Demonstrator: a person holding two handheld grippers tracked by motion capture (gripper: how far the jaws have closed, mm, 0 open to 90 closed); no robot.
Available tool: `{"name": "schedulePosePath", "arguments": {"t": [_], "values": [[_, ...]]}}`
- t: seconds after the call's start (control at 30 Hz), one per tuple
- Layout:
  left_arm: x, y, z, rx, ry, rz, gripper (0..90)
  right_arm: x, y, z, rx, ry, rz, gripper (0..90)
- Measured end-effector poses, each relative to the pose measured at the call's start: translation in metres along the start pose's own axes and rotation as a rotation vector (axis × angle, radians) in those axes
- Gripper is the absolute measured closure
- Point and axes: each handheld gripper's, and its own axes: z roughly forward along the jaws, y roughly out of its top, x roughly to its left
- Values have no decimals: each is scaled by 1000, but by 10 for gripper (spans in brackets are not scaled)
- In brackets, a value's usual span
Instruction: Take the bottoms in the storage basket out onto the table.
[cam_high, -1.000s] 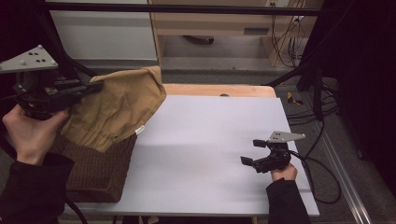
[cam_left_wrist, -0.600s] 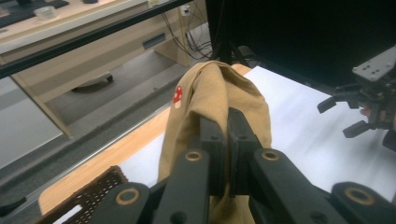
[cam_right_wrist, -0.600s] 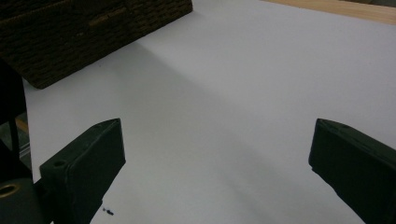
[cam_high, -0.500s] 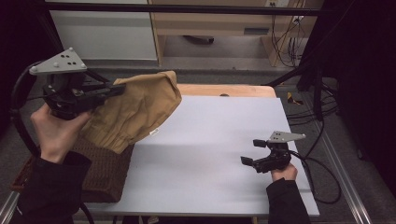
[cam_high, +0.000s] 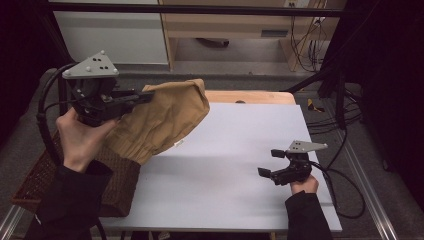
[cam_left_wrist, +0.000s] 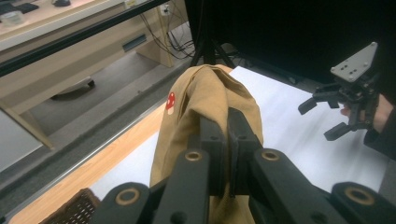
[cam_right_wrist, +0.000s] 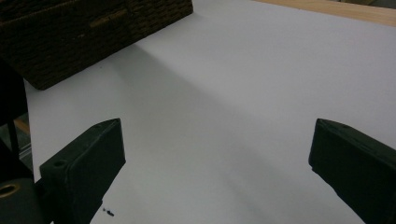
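A tan cloth garment hangs in the air over the left part of the white table, with my left gripper shut on its upper fold. In the left gripper view the jaws pinch the tan garment tightly at my left gripper, and a small red mushroom patch shows on the cloth. My right gripper rests low over the table's right side, open, nothing between its jaws. The same open right gripper shows far off beyond the cloth, and its own view has my right gripper over bare white surface.
A dark wicker basket stands at the table's left edge, under the cloth's lower end; the same basket fills the far corner of the right gripper view. A wooden strip borders the table's back. Cables trail off the right side.
My left gripper has carried the tan garment to the right, from above the basket toward the table's middle. The right gripper has stayed where it was, still open.
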Motion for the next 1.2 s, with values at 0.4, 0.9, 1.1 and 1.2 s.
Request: {"name": "schedulePosePath", "arguments": {"t": [0.4,0.9,1.1,1.2], "values": [[-10,9,22,8,-45,13,871,0,0,-1,-1,1,1,43],[-26,14,49,48,-97,36,871,0,0,-1,-2,2,1,42],[-28,3,65,99,-104,39,871,0,0,0,-3,1,1,43],[-26,-4,73,126,-101,35,871,0,0,0,-2,1,1,43]]}}
